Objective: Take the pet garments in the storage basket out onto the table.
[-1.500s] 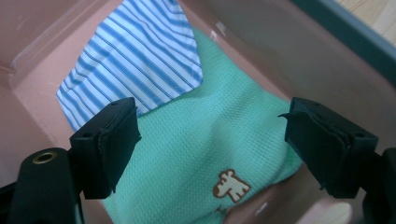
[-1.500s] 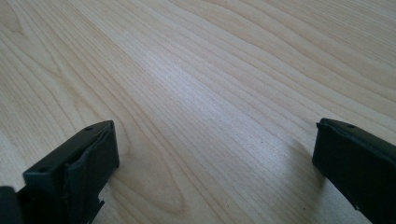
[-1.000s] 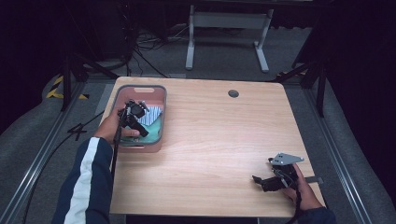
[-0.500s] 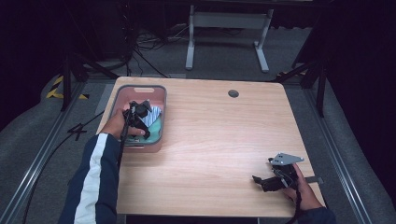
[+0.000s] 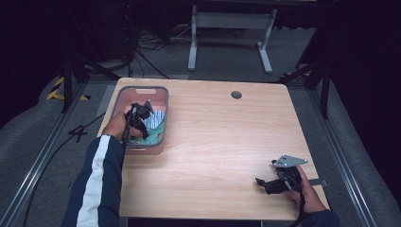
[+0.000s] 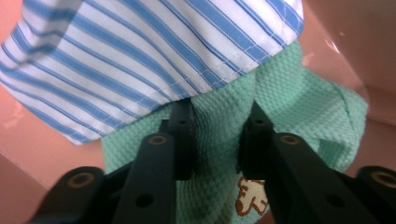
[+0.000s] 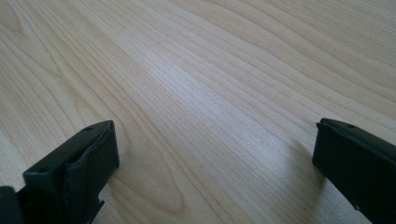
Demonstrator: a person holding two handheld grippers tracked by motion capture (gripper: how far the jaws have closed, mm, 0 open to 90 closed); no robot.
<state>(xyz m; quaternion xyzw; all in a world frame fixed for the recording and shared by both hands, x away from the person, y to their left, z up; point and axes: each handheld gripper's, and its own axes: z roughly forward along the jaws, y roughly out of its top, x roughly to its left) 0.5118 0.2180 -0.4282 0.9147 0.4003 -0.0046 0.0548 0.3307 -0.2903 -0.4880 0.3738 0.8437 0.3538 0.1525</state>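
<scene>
High view puts your left gripper (image 5: 138, 118) inside the pink bin (image 5: 161, 97) that sits at the table's (image 5: 217, 142) far left corner. Left gripper view has your jaws pinched on a fold of the green waffle cloth (image 6: 299, 98) in that bin, with the fabric bunched between them. A blue-and-white striped cloth (image 6: 140, 56) lies over the green one, just beyond the jaw tips, and a small brown-and-white patch (image 6: 247, 198) is sewn on the green cloth near the jaws. Your right gripper (image 5: 272, 182) rests on the table near the front right corner, well apart from the bin; right gripper view has its jaws spread wide over bare wood, holding nothing.
</scene>
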